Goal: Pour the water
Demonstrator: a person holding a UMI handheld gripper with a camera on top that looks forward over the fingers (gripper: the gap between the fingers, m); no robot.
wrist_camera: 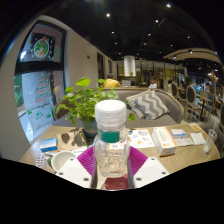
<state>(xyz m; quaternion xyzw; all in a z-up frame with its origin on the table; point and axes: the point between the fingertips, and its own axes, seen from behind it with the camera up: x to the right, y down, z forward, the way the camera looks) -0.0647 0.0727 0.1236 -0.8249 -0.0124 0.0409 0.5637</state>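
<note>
A clear plastic bottle (111,158) with a green cap (110,115) stands upright between my gripper's (111,160) two fingers. The magenta pads (86,160) press on its sides, so the gripper is shut on the bottle. The bottle is held above the near edge of a wooden table (150,155). A white bowl-like cup (62,160) sits on the table just left of the fingers. The bottle's base is hidden behind the gripper body.
A potted green plant (86,100) stands on the table beyond the bottle. Booklets and cards (160,138) lie to the right, a blue-white packet (48,146) to the left. A sofa with a striped cushion (150,104) is behind.
</note>
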